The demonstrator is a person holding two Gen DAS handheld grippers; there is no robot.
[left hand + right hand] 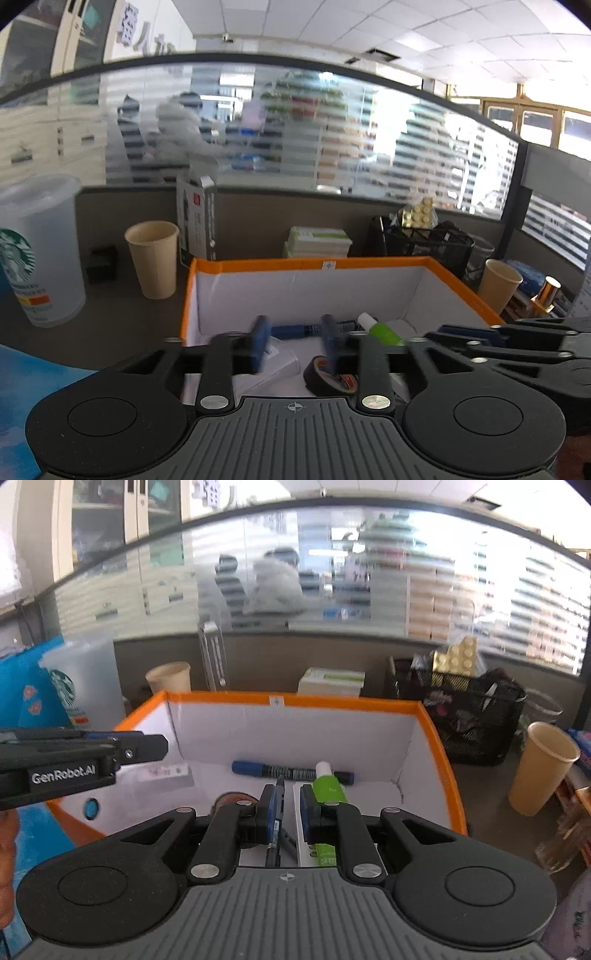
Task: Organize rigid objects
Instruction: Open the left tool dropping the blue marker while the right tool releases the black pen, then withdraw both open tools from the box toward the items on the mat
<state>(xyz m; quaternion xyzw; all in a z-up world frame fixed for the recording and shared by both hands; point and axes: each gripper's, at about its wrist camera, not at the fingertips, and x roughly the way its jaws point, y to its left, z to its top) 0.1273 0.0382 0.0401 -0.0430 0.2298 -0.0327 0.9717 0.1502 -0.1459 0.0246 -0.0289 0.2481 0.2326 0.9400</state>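
"GenRobot.AI" stood in white letters on the side of the left hand-held gripper, at nine o'clock. The translucent cup bore the green Starbucks emblem.

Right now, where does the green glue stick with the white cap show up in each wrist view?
Left wrist view: the glue stick lies in the orange-rimmed box, centre-right, just past the right finger of the left gripper, cap pointing up-left.
Right wrist view: it sits at centre, just beyond the right gripper, cap pointing away, its body crossing the blue marker.
Shared landmark: the blue marker along the box's far wall.
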